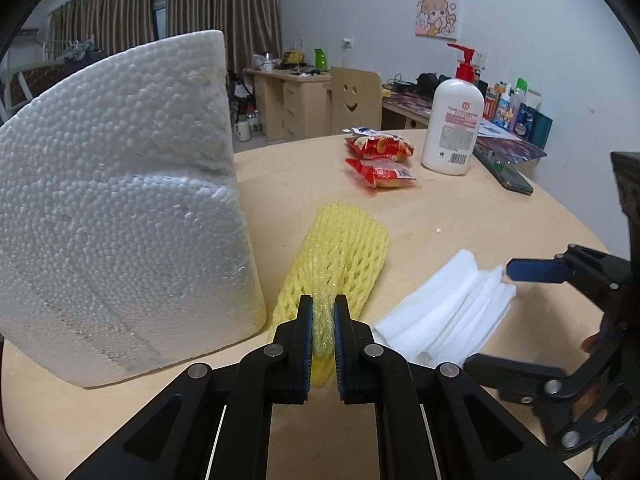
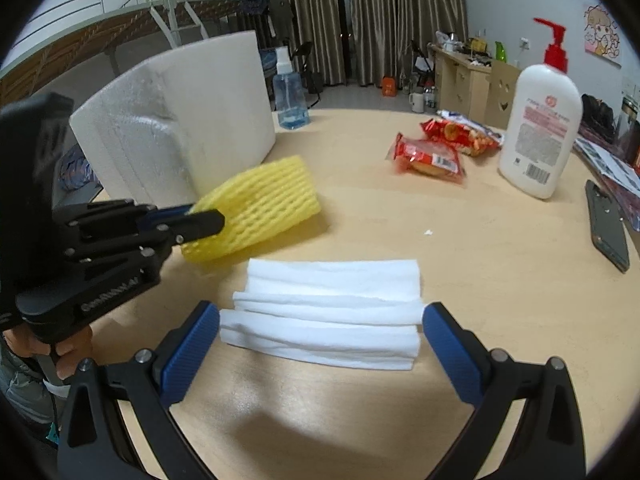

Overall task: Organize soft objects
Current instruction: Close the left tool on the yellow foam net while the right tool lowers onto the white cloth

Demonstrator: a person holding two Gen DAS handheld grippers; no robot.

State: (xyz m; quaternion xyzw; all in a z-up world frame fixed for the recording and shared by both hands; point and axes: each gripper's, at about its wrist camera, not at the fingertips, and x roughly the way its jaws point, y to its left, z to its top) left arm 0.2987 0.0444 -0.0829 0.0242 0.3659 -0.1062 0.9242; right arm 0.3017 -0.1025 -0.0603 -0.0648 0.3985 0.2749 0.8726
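My left gripper (image 1: 323,308) is shut on the near end of a yellow foam net sleeve (image 1: 340,248), which lies along the table beside a big white styrofoam block (image 1: 120,208). The sleeve (image 2: 260,196) and the left gripper (image 2: 208,220) also show in the right wrist view, with the block (image 2: 180,120) behind them. My right gripper (image 2: 320,332) is open, its blue pads on either side of a folded white foam sheet (image 2: 328,312) without touching it. The sheet (image 1: 444,308) and the right gripper (image 1: 512,308) also show in the left wrist view.
Two red snack packets (image 1: 380,160) and a white pump bottle with a red top (image 1: 452,120) stand further back on the round wooden table (image 1: 480,216). A dark phone (image 2: 608,228) lies at the right. A blue spray bottle (image 2: 290,92) stands behind the block.
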